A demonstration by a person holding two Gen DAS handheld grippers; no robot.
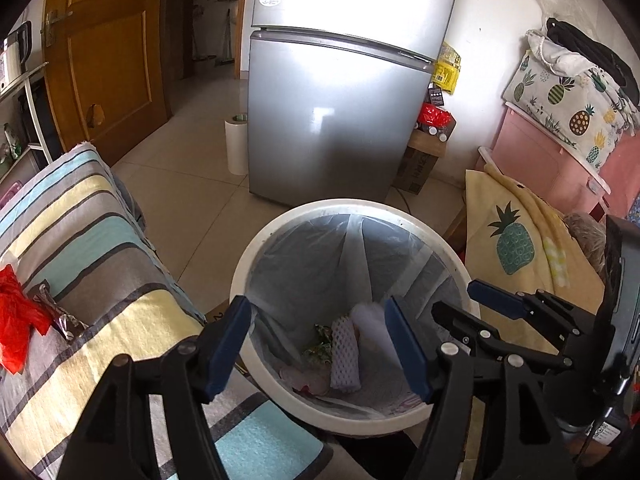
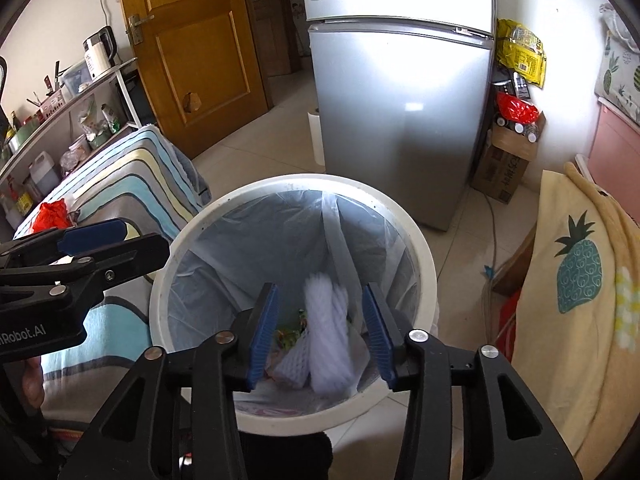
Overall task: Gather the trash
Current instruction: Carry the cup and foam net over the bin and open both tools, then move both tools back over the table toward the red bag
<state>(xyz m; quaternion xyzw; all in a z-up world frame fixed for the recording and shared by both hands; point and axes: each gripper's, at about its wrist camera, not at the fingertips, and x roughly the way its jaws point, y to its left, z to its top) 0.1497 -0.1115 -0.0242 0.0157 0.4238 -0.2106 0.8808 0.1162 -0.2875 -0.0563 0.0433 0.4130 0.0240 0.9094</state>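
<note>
Both tongs (image 1: 318, 344) (image 2: 320, 336) agape above bin rim (image 2: 424, 256)

Daylit room, bright overall. Strong blown-out glare on tall silver steel refrigerator (image 1: 340, 80) door, both views. Motion blur on white foam net sleeve (image 2: 328, 344) above white round bin (image 2: 424, 264). Heavy fisheye curvature, black vignette at corners. Soft shadows inside bin liner.

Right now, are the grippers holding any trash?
No. The left gripper and right gripper are both open. The blurred white foam net sleeve between the right gripper's pads looks loose, above the white round bin.
</note>
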